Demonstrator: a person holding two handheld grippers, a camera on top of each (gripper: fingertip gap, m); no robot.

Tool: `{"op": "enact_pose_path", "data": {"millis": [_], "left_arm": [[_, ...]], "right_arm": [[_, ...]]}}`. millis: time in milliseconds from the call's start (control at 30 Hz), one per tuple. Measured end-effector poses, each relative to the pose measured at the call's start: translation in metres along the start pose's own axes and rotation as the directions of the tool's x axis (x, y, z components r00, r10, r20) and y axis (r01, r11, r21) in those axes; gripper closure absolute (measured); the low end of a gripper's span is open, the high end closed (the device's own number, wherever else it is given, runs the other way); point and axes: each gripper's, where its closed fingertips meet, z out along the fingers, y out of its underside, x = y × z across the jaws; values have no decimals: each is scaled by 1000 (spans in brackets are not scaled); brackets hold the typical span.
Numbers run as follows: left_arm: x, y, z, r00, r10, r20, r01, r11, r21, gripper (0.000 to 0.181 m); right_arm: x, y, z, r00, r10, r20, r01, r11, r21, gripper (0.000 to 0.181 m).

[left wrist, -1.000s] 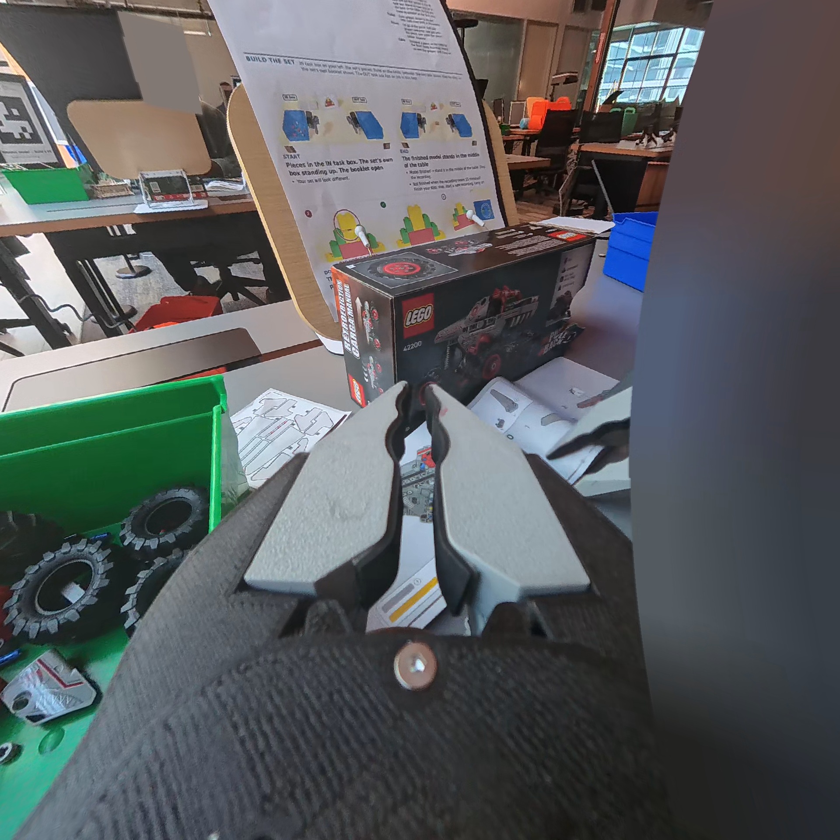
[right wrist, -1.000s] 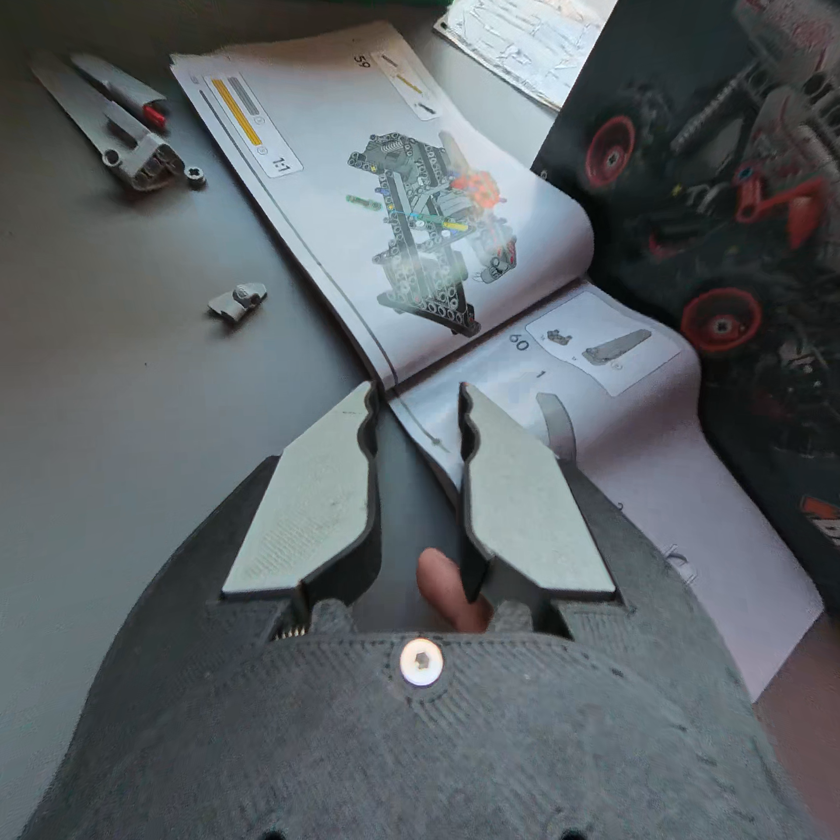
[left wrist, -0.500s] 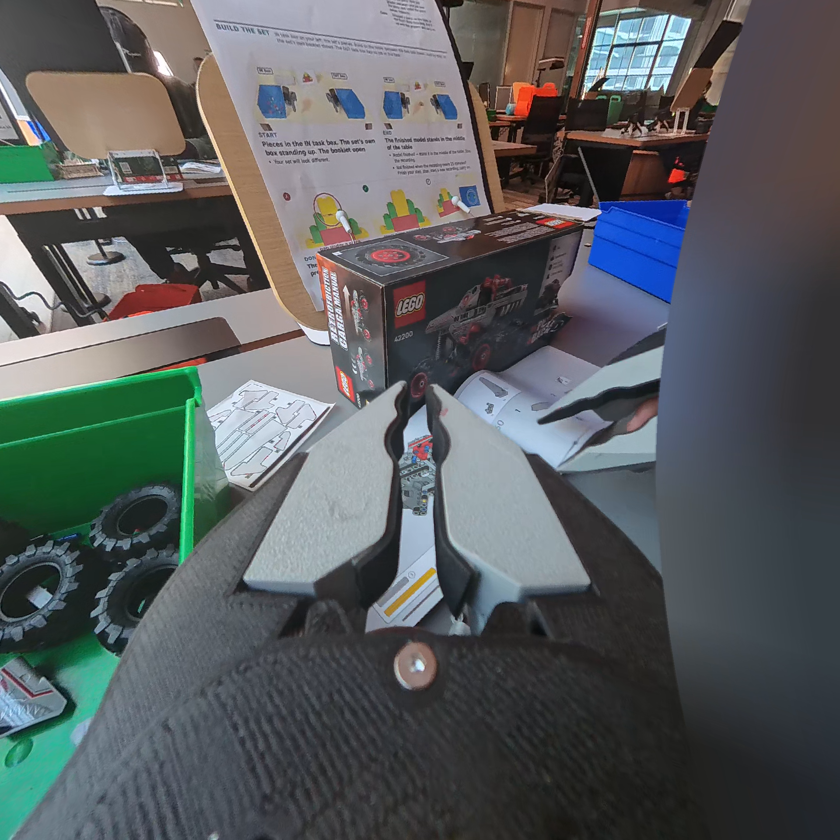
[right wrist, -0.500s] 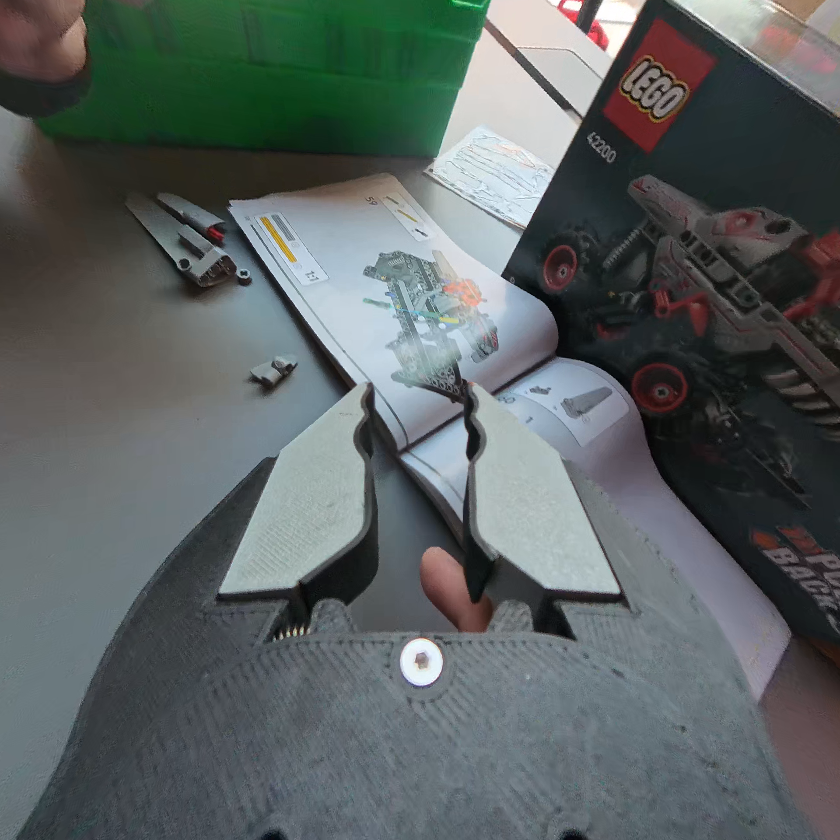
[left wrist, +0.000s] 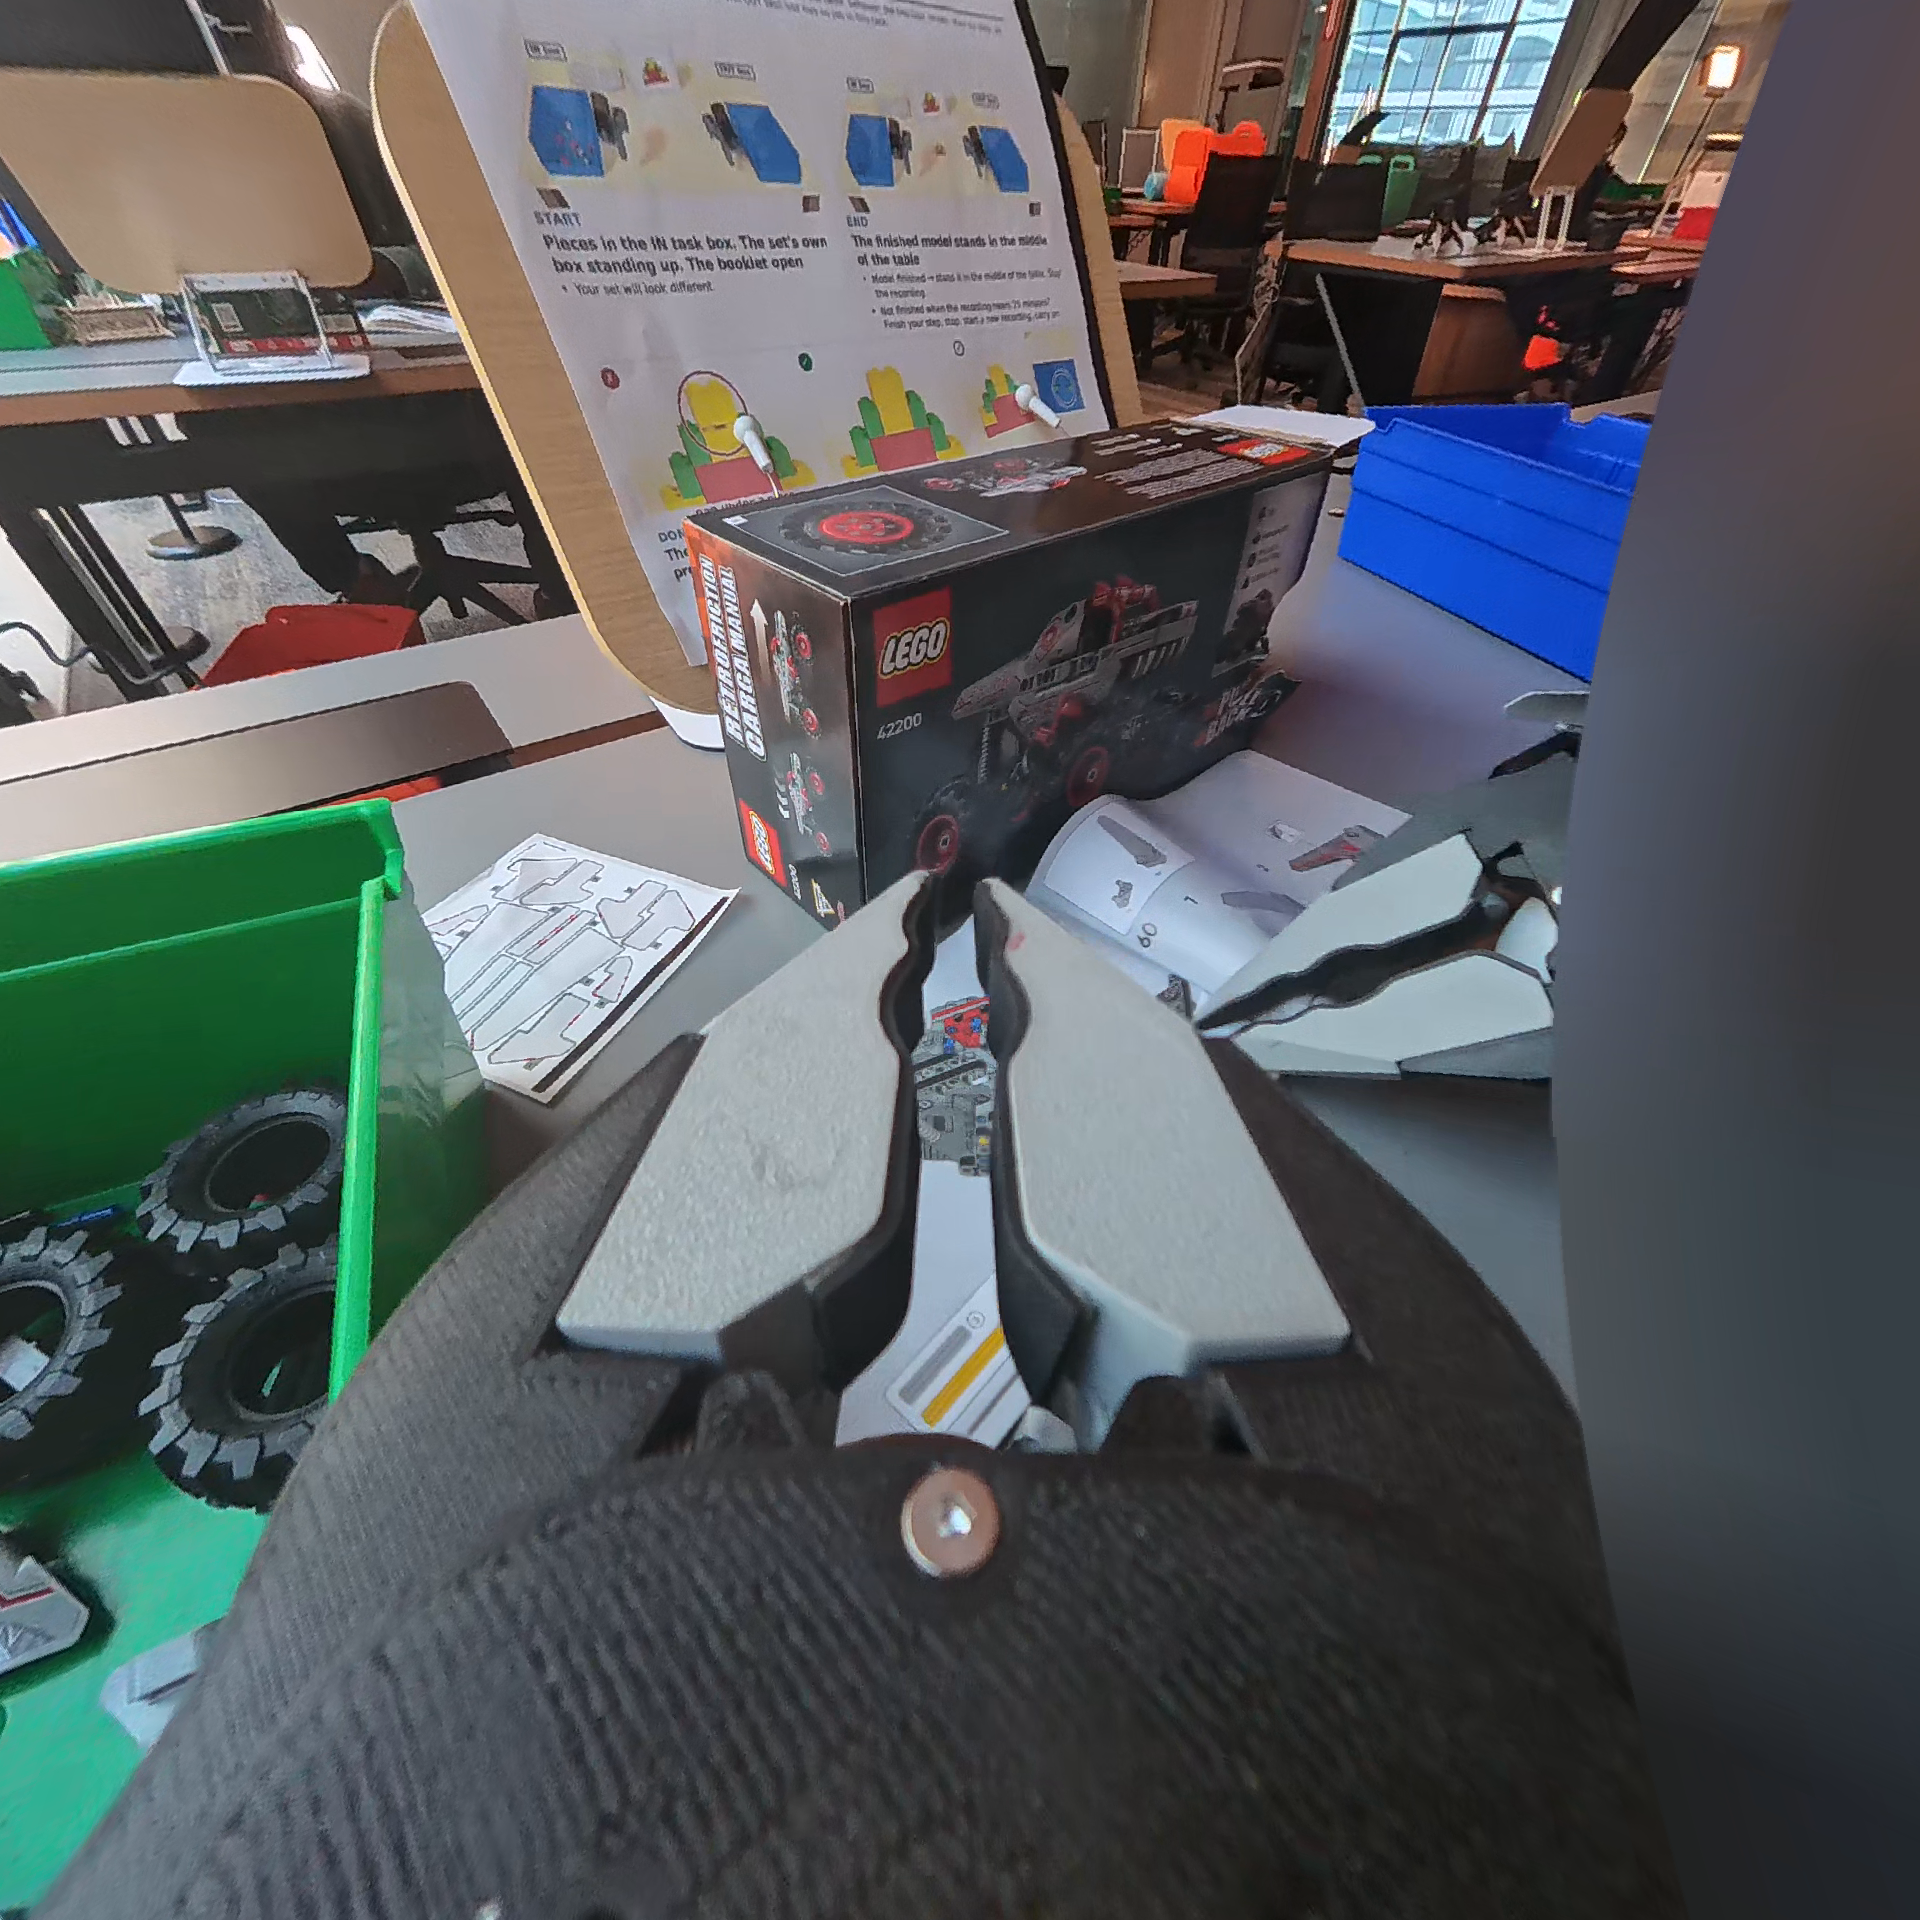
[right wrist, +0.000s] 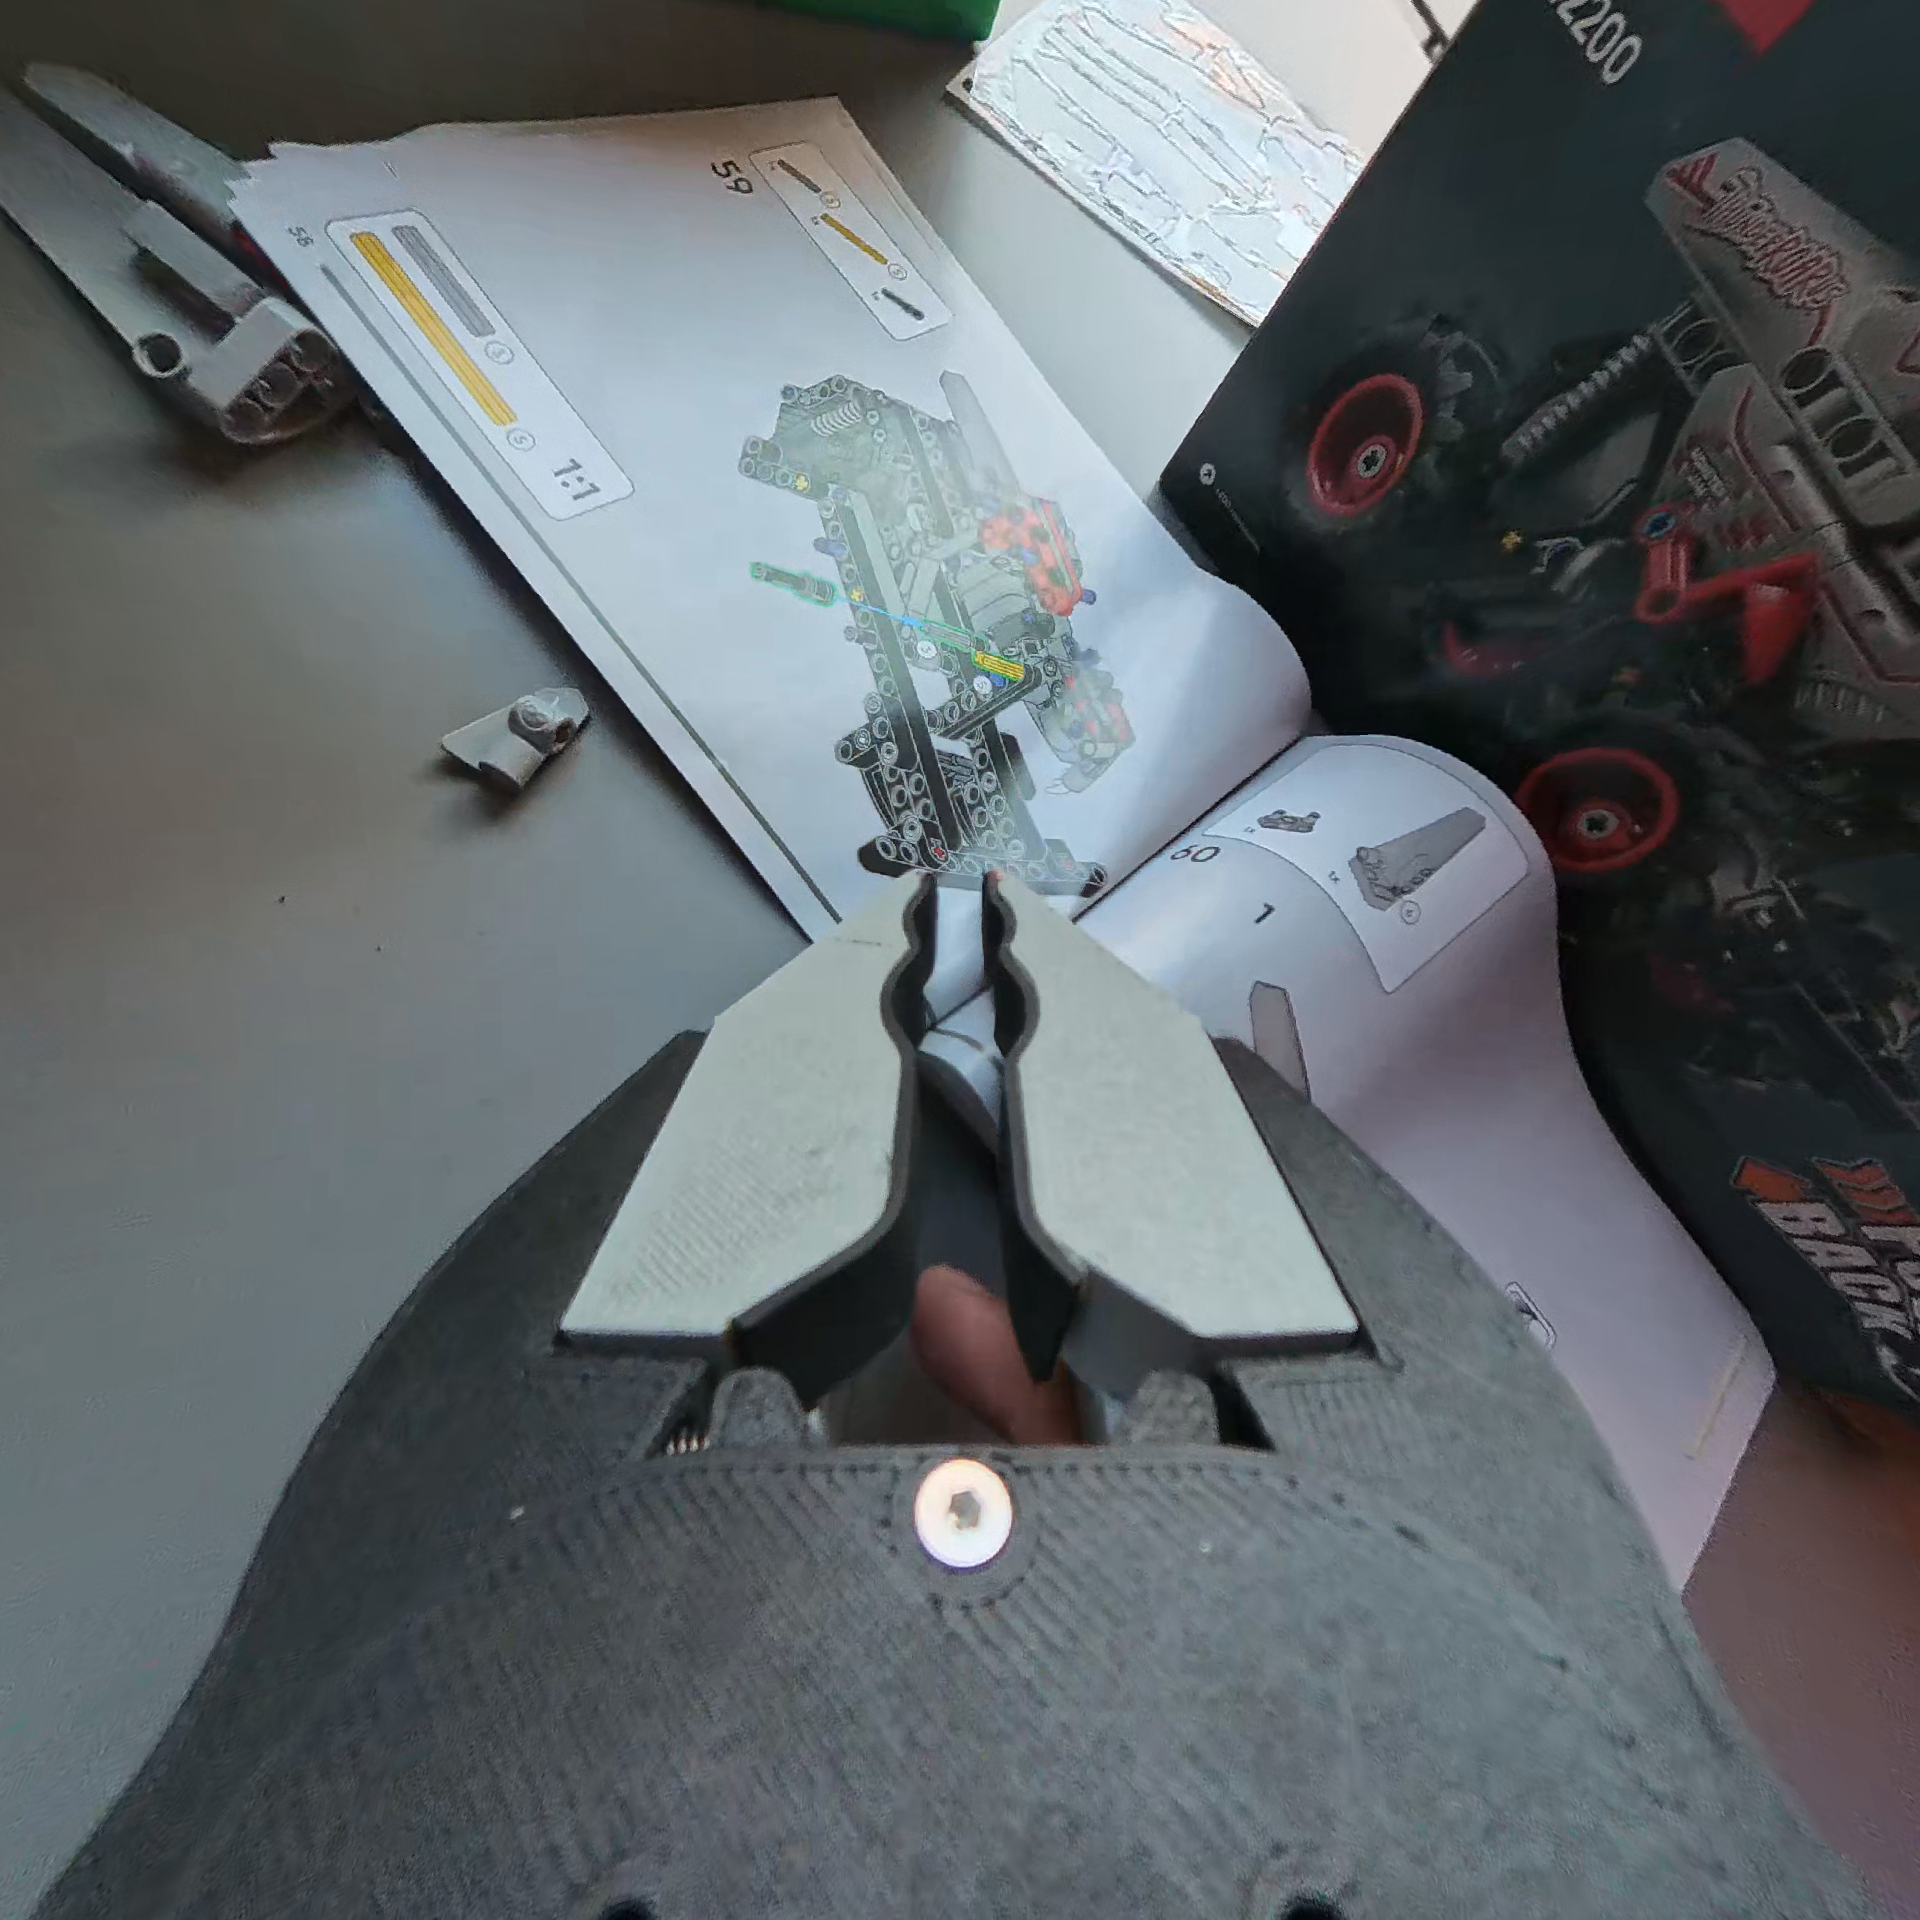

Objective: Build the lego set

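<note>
The open instruction booklet (right wrist: 644, 436) lies on the grey table (right wrist: 260, 1039) in front of the upright Lego box (right wrist: 1558, 582). My right gripper (right wrist: 958, 883) is shut to a narrow slit at the bottom of the booklet's spine. A page edge shows in the slit; I cannot tell if it is pinched. A small grey piece (right wrist: 514, 732) and long grey panel pieces (right wrist: 177, 322) lie left of the booklet. My left gripper (left wrist: 951, 888) is shut and empty above the booklet (left wrist: 1174, 883), left of the right gripper (left wrist: 1226, 1013). The box (left wrist: 1039, 665) stands behind.
A green bin (left wrist: 197, 966) at the left holds black tyres (left wrist: 249, 1164) and other parts. A sticker sheet (left wrist: 566, 961) lies between bin and box. A blue bin (left wrist: 1496, 520) is at the back right. An instruction sheet on a wooden stand (left wrist: 748, 260) rises behind the box.
My right gripper has closed from open to a narrow slit and tipped back down over the booklet's lower edge. My left gripper has stayed shut and shifted slightly right.
</note>
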Motion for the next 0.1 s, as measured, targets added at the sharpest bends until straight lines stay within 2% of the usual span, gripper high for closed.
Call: {"op": "enact_pose_path", "data": {"millis": [33, 100], "left_arm": [[-1, 1, 1, 1000, 1, 3, -1, 1000, -3, 177], [-1, 2, 1, 1000, 2, 4, -2, 1000, -7, 177]], "right_arm": [[0, 1, -1, 1000, 4, -2, -4, 1000, 0, 176], [1, 1, -2, 1000, 24, 10, -24, 1000, 3, 176]]}}
